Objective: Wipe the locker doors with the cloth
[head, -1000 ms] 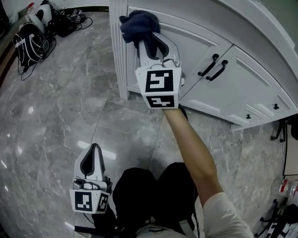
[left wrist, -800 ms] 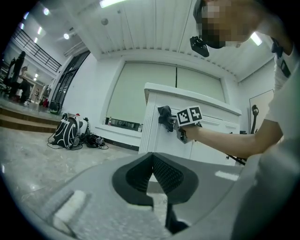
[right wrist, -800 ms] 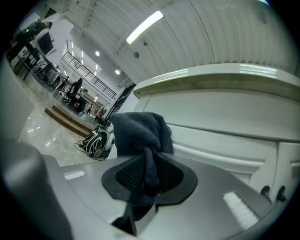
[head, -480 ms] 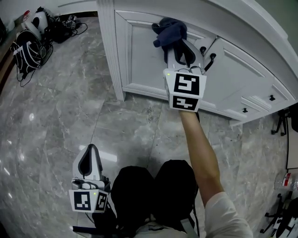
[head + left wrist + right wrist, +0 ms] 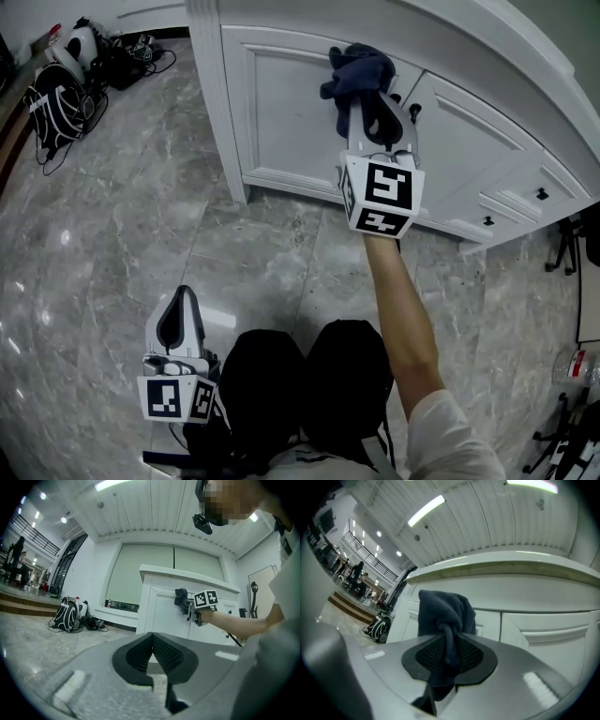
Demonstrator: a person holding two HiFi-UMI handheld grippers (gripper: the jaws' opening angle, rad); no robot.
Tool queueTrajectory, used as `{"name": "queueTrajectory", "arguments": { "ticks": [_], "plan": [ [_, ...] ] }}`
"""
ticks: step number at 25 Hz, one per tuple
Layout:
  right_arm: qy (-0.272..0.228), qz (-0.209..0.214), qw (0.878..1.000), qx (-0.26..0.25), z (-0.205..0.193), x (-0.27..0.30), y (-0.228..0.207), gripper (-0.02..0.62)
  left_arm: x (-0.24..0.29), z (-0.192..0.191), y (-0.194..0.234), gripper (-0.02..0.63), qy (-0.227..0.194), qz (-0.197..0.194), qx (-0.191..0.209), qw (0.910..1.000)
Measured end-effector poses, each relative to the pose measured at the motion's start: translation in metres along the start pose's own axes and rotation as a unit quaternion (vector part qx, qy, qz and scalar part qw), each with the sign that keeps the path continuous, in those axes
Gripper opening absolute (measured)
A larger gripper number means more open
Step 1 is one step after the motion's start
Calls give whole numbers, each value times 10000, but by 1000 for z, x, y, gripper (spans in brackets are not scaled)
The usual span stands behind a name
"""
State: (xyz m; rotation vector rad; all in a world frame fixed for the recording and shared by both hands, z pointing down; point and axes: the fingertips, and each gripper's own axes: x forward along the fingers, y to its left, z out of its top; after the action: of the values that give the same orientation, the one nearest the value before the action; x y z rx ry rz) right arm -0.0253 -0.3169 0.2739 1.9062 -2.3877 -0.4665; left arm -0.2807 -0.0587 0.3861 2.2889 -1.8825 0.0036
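Right out, left low.
I'm holding the right gripper (image 5: 373,94) outstretched, clamping the cloth (image 5: 356,67); the left gripper (image 5: 182,309) is hanging closed.

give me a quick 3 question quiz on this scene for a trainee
1. True or false: the left gripper is empty, with its jaws together.
2. The dark cloth is: A on the floor, B high up at the white locker doors, C on the person's knees.
3. Short answer: what is pinched between the jaws of the right gripper?

Key: 1 true; 2 B; 3 the cloth.
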Motion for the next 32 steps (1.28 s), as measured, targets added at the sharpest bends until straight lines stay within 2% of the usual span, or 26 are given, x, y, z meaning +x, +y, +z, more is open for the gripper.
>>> {"name": "queueTrajectory", "arguments": {
  "ticks": [4,8,14,19,23,32],
  "plan": [
    [-340,604,9973,-226,17,-14,46,74,1,1,-1,2,-33,-27,-4,10000],
    [-464,1197,9911,-343,24,-14,106,74,-2,-1,-1,2,-22,-56,-56,10000],
    [-105,1865,9814,-452,-5,19,183,74,-14,-1,12,2,-35,42,-105,9999],
    [572,1761,9822,-306,-45,52,194,74,-27,2,24,2,-29,146,-90,9998],
    [716,1516,9850,-408,-55,61,179,74,-33,2,31,2,-36,223,-67,9997],
    [770,715,9942,-236,-63,32,91,74,-32,3,26,2,-37,185,-52,9998]
  ]
}}
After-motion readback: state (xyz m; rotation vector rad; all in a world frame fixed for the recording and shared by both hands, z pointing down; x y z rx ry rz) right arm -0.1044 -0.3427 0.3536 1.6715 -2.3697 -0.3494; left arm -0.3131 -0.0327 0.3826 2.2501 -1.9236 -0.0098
